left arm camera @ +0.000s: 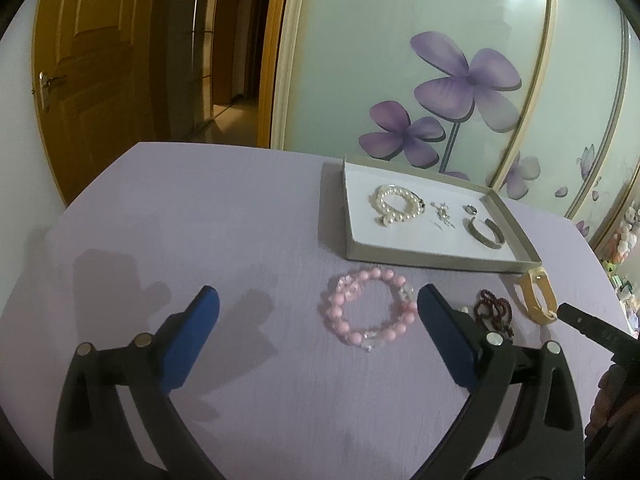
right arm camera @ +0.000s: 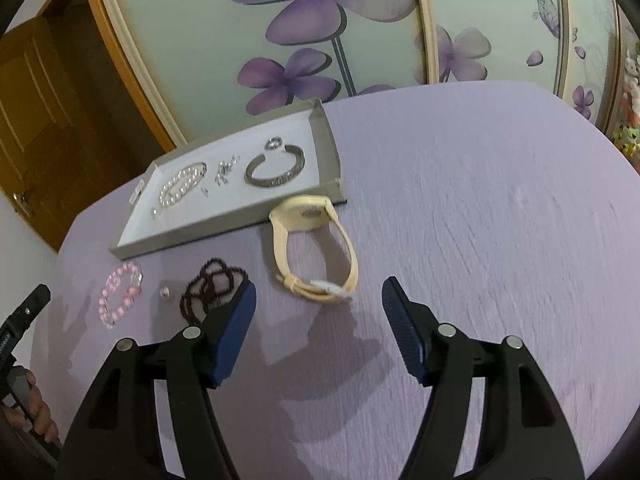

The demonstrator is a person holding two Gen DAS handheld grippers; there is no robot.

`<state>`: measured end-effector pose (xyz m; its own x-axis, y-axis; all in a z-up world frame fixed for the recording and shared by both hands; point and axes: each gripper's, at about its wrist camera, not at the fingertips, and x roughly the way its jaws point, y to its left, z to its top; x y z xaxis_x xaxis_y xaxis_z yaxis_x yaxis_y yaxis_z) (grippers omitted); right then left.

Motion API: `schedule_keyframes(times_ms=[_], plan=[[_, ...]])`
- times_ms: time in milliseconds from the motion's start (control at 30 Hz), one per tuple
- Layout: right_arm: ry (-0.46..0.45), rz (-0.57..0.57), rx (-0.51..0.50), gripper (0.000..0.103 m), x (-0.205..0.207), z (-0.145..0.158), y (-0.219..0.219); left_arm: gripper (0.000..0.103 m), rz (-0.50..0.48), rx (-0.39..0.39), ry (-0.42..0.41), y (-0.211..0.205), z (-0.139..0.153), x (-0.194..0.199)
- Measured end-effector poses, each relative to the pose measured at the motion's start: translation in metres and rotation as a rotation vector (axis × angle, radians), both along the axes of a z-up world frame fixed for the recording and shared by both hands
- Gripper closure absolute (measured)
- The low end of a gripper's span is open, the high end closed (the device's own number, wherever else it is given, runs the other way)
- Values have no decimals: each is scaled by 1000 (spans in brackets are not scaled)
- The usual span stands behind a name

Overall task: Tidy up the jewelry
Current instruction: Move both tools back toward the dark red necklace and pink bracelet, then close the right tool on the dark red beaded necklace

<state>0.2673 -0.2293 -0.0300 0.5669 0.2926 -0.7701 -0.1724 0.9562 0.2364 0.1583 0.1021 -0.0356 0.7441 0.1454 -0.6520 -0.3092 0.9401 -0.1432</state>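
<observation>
Gaping wide and empty, left gripper [left arm camera: 318, 304] jaws, beside pink bracelet [left arm camera: 366, 312]

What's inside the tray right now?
The tray holds a pearl bracelet, a small silver chain piece, a ring and a silver cuff. The near wall hides nothing obvious.

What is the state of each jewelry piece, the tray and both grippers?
Tray: holds pearl bracelet, cuff, ring.
Pink bracelet: on table.
Dark beads: on table.
Yellow watch: on table.
Left gripper: open, empty.
Right gripper: open, empty.
</observation>
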Motion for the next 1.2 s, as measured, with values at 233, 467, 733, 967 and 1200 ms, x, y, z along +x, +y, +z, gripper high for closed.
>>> schedule_keyframes(times_ms=[233, 467, 733, 967, 1200], plan=[[3, 10, -9, 36, -3, -2, 4, 4, -24, 9, 16, -10, -5, 1], [16, 13, -9, 36, -2, -6, 7, 4, -45, 6, 31, -15, -11, 6], [-1, 144, 59, 36, -7, -2, 32, 4, -39, 3, 40, -14, -14, 9], [-21, 317, 8, 36, -6, -6, 77, 4, -31, 3, 38, -10, -15, 11], [2, 379, -128, 35, 5, -24, 109, 4, -13, 0, 36, -3, -15, 11]])
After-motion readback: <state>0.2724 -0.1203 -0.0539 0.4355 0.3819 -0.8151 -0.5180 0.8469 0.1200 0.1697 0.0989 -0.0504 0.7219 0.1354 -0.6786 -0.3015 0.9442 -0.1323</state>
